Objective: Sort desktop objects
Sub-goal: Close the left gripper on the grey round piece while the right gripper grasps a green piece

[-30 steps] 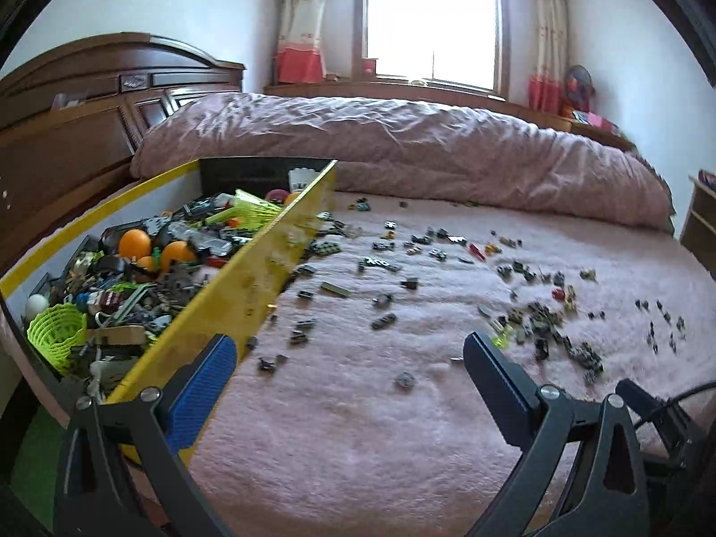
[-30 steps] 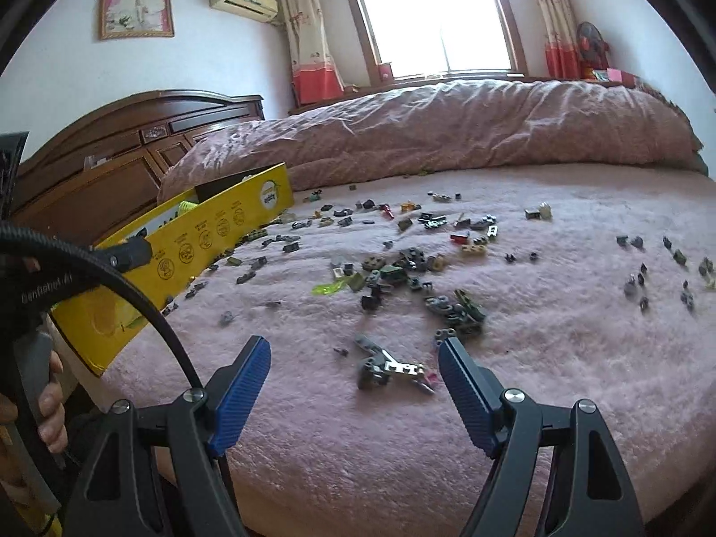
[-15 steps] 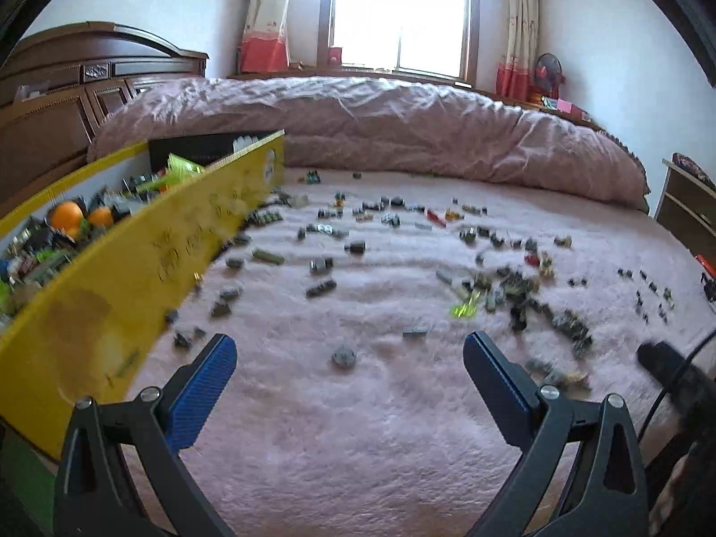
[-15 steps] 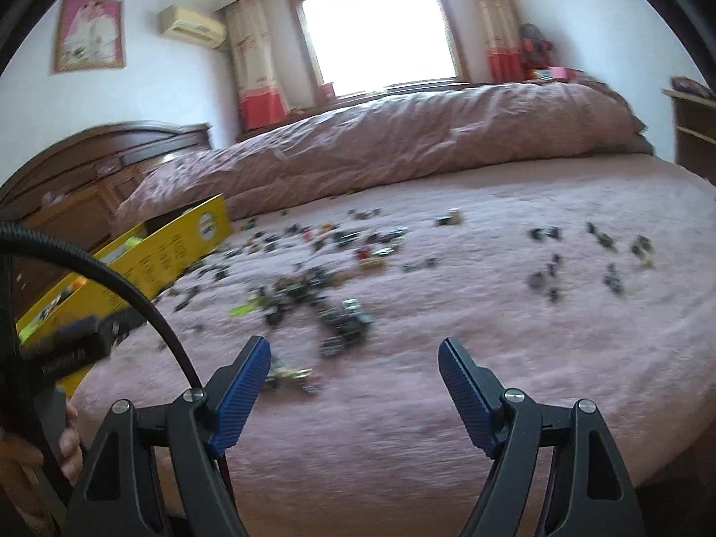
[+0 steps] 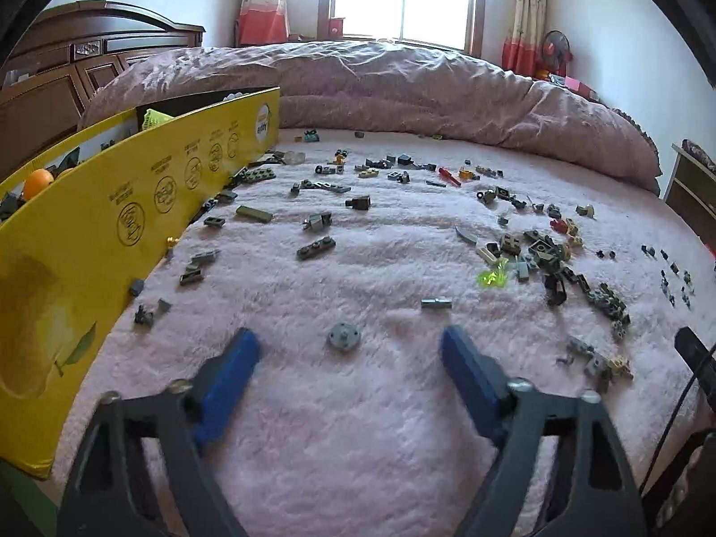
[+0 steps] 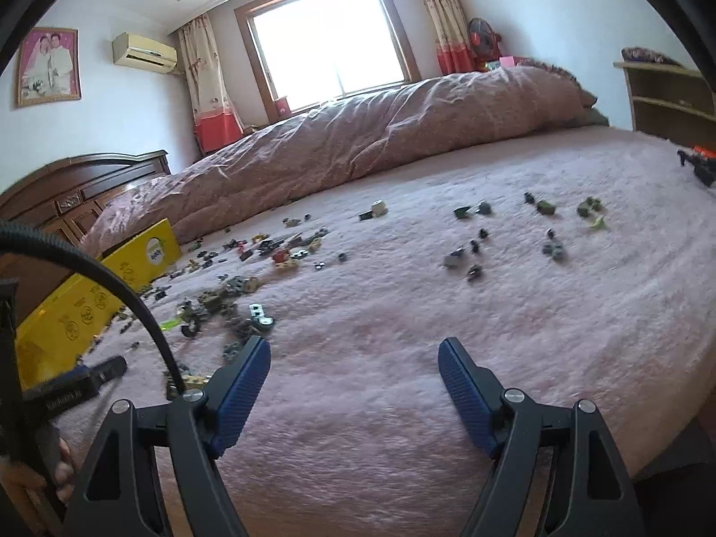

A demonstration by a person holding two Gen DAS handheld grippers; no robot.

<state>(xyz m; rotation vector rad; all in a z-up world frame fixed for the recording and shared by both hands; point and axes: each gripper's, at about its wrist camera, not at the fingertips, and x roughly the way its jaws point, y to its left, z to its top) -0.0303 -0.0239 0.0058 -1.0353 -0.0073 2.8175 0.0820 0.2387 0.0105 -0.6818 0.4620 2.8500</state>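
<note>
Mostly hidden behind its yellow wall, the box (image 5: 134,206) shows only an orange (image 5: 38,181). Bricks (image 5: 543,253) litter the pink blanket (image 5: 358,425). Left gripper (image 5: 344,349) is closing, a grey disc (image 5: 343,336) untouched between its jaws; right gripper (image 6: 355,355) gapes empty

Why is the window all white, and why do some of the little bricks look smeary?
In both views the window is blown out by daylight, so nothing outside shows. In the right wrist view the scattered bricks are smeared by motion blur. In the left wrist view the bricks look sharp but the left claw, its jaws closing, is blurred. The fisheye lens bends the yellow box and the bed.
</note>
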